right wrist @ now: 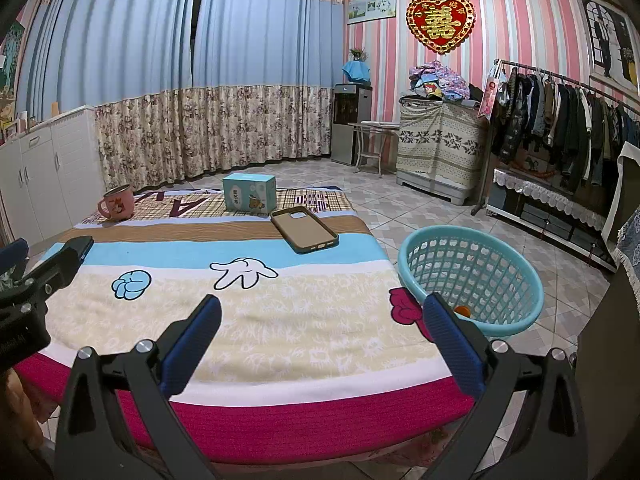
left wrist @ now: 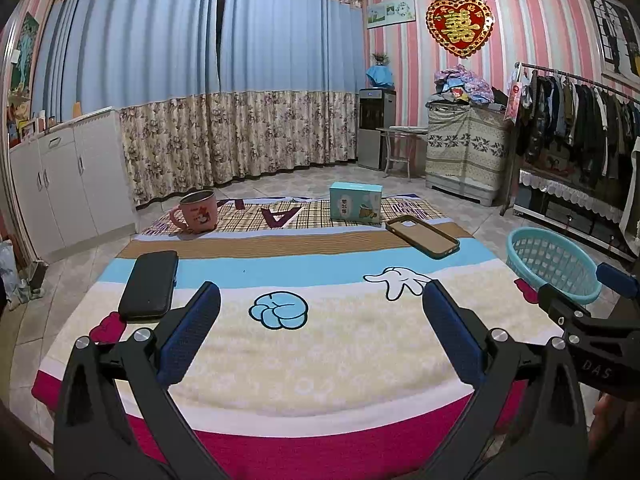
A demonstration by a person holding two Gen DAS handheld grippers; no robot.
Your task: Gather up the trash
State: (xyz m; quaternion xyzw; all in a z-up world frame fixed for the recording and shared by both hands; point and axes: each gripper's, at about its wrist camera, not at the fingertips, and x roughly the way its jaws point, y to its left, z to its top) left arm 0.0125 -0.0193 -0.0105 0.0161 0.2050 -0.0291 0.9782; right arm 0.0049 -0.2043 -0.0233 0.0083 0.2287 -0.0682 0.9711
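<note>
A teal plastic basket (right wrist: 472, 276) stands on the floor at the table's right edge, with a small orange item (right wrist: 464, 311) in its bottom; the basket (left wrist: 556, 262) also shows in the left wrist view. On the cartoon-print cloth (left wrist: 304, 344) lie a teal carton (left wrist: 356, 202), a pink mug (left wrist: 196, 212), a brown phone case (left wrist: 424, 236) and a black case (left wrist: 150, 284). My left gripper (left wrist: 320, 300) is open above the near cloth, nothing between its fingers. My right gripper (right wrist: 320, 312) is open too, near the table's right front, its right finger (right wrist: 452, 344) beside the basket.
White cabinets (left wrist: 60, 184) line the left wall. A clothes rack (right wrist: 560, 120) and a cloth-covered chest (right wrist: 436, 152) stand at the right. Tiled floor (right wrist: 420, 208) lies open beyond the table. The other gripper (right wrist: 36, 280) shows at the left edge of the right wrist view.
</note>
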